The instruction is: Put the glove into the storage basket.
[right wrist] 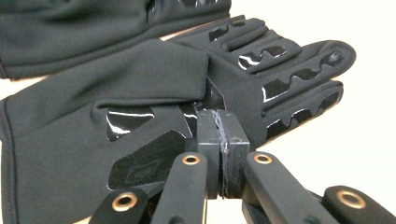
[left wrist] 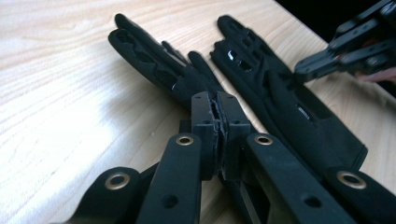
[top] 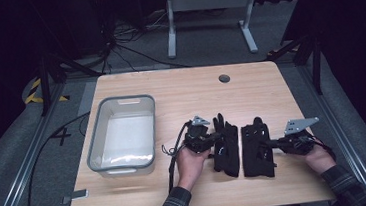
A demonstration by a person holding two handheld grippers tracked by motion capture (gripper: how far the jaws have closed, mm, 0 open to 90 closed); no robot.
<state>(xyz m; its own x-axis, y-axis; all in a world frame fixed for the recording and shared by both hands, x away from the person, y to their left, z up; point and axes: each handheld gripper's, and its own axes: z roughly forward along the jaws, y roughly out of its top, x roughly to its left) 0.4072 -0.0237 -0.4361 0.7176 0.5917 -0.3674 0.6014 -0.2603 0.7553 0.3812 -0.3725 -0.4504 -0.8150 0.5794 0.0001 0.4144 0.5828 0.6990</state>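
**Both grippers pinched at a pair of black gloves on the wooden table**

Two black fabric gloves with glossy grip patches lie side by side on the light wooden table [top: 170, 91], fingers pointing away from the person. The left glove [top: 226, 147] sits near the table's middle; the right glove [top: 257, 149] lies just beside it, a narrow strip of wood between them.

The left gripper [top: 213, 139] comes in from the left glove's outer side. In the left gripper view its jaws are pressed together at the edge of that glove [left wrist: 163, 70], seemingly nipping the fabric, though the pinch itself is hard to make out. The other glove [left wrist: 280, 98] stretches along to the right there, with the right gripper [left wrist: 306, 70] at its far edge.

The right gripper [top: 270, 144] reaches in from the right. In its own view the jaws are pressed together against the right glove [right wrist: 116, 93], beside a folded flap of cloth; whether fabric is caught between them I cannot tell.

A translucent grey plastic tub [top: 94, 143] stands well apart on the table's left side.
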